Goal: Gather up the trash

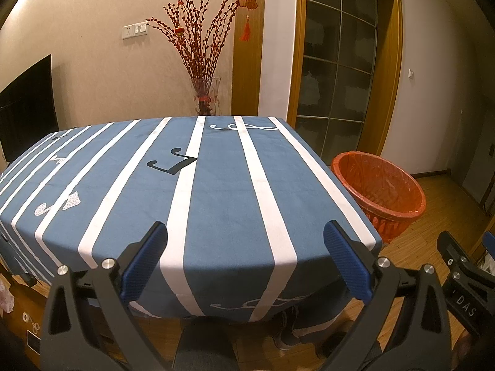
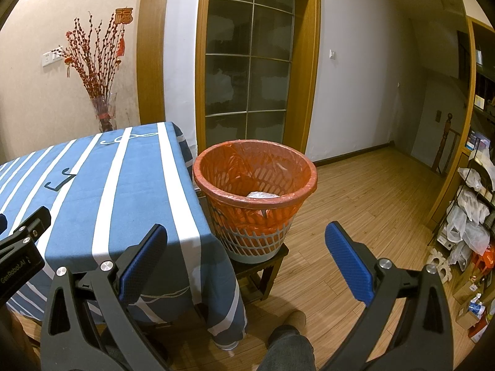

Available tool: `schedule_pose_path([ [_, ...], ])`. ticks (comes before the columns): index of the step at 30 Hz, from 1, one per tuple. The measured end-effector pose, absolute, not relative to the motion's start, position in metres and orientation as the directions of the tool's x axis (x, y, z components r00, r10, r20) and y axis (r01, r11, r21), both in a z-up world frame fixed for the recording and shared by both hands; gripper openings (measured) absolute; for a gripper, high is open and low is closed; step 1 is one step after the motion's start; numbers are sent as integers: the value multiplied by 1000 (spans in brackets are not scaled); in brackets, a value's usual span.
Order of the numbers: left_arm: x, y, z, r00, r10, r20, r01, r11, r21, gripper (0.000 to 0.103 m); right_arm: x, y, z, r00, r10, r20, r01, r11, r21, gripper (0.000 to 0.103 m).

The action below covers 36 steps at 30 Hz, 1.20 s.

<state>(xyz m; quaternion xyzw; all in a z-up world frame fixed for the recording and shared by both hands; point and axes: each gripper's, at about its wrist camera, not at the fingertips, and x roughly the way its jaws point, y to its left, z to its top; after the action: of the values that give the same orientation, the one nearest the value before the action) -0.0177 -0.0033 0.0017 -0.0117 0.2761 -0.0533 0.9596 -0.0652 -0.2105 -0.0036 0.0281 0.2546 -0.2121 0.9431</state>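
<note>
Nearest the cameras, both tools were seen spread wide with nothing between the pads. The left tool (image 1: 246,259) was held low at the near edge of the bench (image 1: 222,185), pointing across its blue-and-white striped cloth. The right tool (image 2: 246,259) was held off the bench's right corner, above the wooden floor (image 2: 355,191) and aimed toward the basket (image 2: 255,198).

On the cloth nothing loose could be made out; only printed music notes and stripes were shown. The basket, lined with an orange bag, was stood on a low dark stool (image 2: 263,266) just beside the bench's right edge. Inside it a crumpled pale piece of trash (image 2: 263,194) was seen lying near the bottom.

From this it was judged that the dropping step had been finished, or nearly so, and that the task was close to its end. For the next move, a check of the cloth for leftover scraps was called for; if any were found, a spread tool would need to be lowered over it and pressed together before being carried right to the basket.

Beyond, a vase of red branches (image 1: 202,61) was set against the far wall.
</note>
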Motion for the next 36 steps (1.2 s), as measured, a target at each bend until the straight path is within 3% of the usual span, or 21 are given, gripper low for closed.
schedule_pose_path([
  [36,-19,-3,-1,842,-86,-533,75,996,-43,99,-65,-210,-3,780,-385,-494,415,908,-54,100],
])
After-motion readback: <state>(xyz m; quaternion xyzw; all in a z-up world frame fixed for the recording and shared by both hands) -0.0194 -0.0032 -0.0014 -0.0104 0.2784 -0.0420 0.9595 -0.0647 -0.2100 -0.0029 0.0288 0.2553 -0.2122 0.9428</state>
